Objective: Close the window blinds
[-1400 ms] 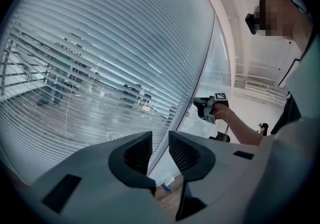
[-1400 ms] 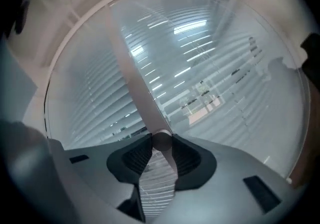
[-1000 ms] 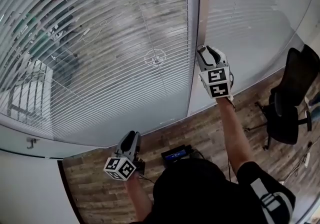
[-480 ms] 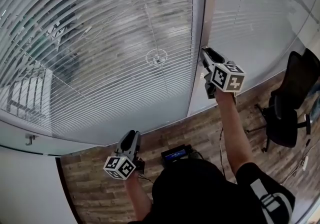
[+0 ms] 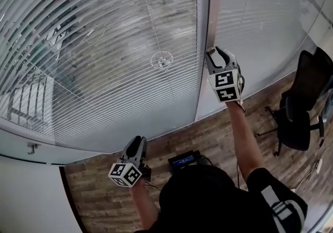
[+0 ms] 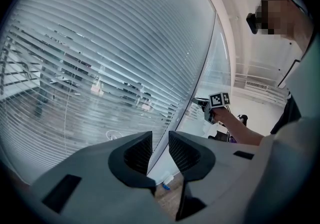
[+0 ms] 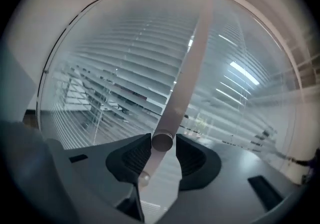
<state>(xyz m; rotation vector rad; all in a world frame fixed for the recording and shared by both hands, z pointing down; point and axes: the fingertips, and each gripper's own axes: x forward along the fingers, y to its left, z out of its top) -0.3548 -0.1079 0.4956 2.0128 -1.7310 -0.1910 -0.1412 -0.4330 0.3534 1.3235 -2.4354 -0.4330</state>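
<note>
White slatted blinds [image 5: 104,60] cover the glass wall, and the left panel's slats stand partly tilted, so the outside shows through. A pale round tilt wand [image 7: 187,63] hangs down beside the mullion. My right gripper [image 5: 216,56] is raised against it and is shut on the wand's lower end [image 7: 162,142], with a pad on either side. My left gripper [image 5: 137,146] hangs low near the floor. In the left gripper view its jaws [image 6: 160,147] are shut to a narrow slit, hold nothing, and point at the blinds [image 6: 100,68].
A black office chair [image 5: 302,107] stands at the right on the wooden floor [image 5: 104,195]. A small black device [image 5: 182,160] lies on the floor near the glass. A white wall panel with a hook [image 5: 32,148] is at the lower left.
My right gripper rolled to the right around the wand half a second ago and has now rolled back to where it was. The left gripper has stayed put.
</note>
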